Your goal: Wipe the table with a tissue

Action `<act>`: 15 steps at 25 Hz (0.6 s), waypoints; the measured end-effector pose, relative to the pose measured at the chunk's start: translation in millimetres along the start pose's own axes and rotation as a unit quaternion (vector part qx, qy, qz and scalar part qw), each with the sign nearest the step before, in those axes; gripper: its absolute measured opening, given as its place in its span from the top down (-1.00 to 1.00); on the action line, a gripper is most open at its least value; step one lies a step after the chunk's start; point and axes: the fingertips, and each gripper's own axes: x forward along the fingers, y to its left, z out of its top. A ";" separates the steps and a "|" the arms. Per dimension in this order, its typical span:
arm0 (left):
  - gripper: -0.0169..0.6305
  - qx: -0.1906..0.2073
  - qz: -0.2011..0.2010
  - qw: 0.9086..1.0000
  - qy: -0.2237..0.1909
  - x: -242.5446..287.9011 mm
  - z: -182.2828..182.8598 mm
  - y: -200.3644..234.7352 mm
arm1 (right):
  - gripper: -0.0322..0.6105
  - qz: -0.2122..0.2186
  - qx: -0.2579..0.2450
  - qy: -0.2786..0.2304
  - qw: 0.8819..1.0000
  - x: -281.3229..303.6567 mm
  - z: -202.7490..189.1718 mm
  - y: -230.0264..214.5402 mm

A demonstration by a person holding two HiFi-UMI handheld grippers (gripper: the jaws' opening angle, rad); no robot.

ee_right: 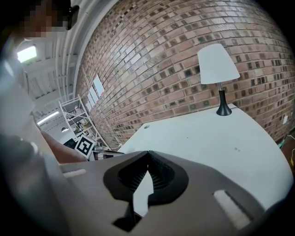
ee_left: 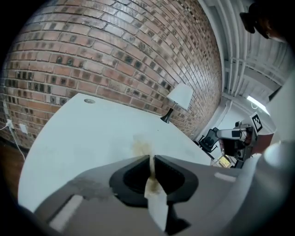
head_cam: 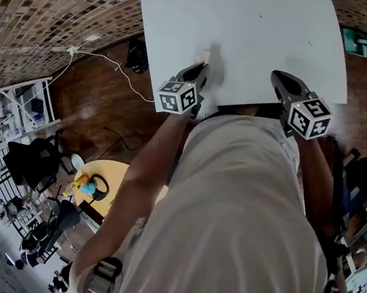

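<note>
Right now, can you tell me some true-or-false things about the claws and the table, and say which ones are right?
1. The left claw pinches a tissue. True.
2. The right claw holds a tissue too. False: its jaws are together with nothing between them.
3. A lamp with a white shade stands on the table. True.
4. The table is black. False: it is white.
5. A brownish smear marks the table just ahead of the left claw. True.
</note>
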 end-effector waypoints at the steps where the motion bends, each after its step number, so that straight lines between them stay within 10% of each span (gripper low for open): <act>1: 0.82 -0.002 0.009 1.000 0.000 0.8 1.2 2.3 | 0.88 0.004 0.000 0.001 1.000 0.3 1.1 -3.0; 15: 0.82 0.031 0.076 0.996 0.028 94.0 48.8 -34.0 | 0.88 0.044 0.018 0.024 0.999 -21.8 23.1 -92.3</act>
